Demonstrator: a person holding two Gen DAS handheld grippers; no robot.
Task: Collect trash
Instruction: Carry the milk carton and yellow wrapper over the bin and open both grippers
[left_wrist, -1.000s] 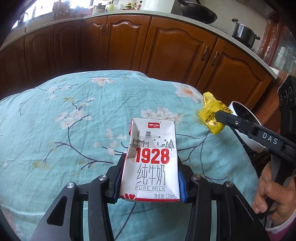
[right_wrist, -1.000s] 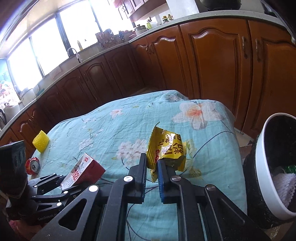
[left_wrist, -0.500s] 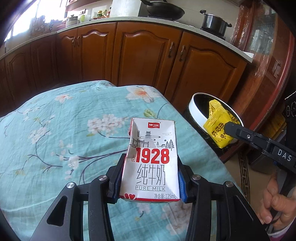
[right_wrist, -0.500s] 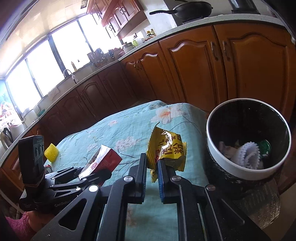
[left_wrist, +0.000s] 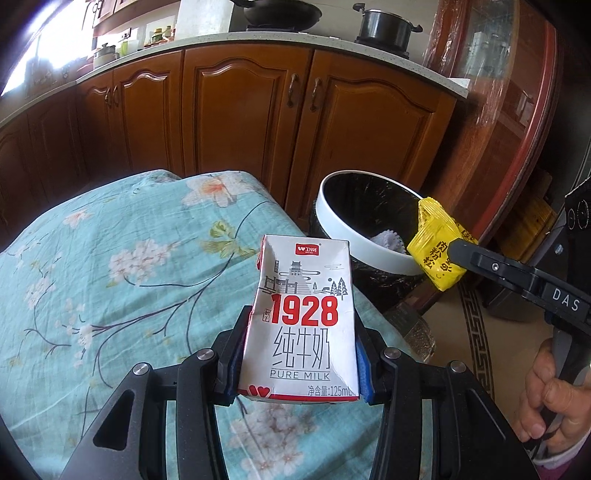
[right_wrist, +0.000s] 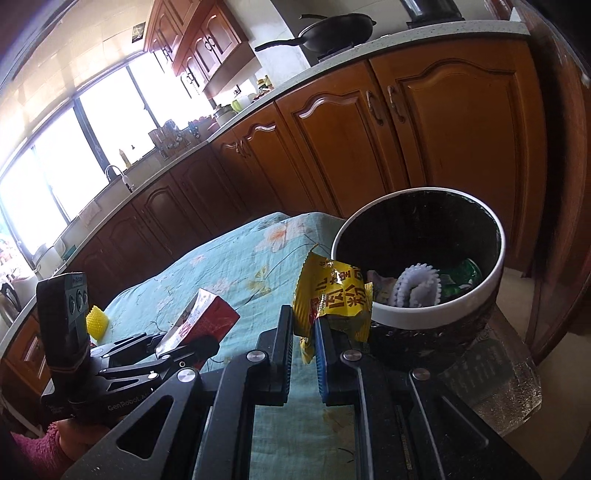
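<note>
My left gripper is shut on a small white and red milk carton, held upright above the table's right end. The same carton and left gripper show at lower left in the right wrist view. My right gripper is shut on a crumpled yellow snack wrapper, held at the near rim of the trash bin. In the left wrist view the wrapper hangs over the bin's white rim. Inside the bin lie a white ridged piece and green scraps.
The table wears a teal flowered cloth. A yellow spiky ball sits at its far end. Brown wooden cabinets run behind, with a wok and pot on the counter. A person's hand grips the right tool's handle.
Both grippers have swung right along the table toward the bin, each keeping its load. The wrapper now sits at the bin's rim, and the bin fills more of both views.
</note>
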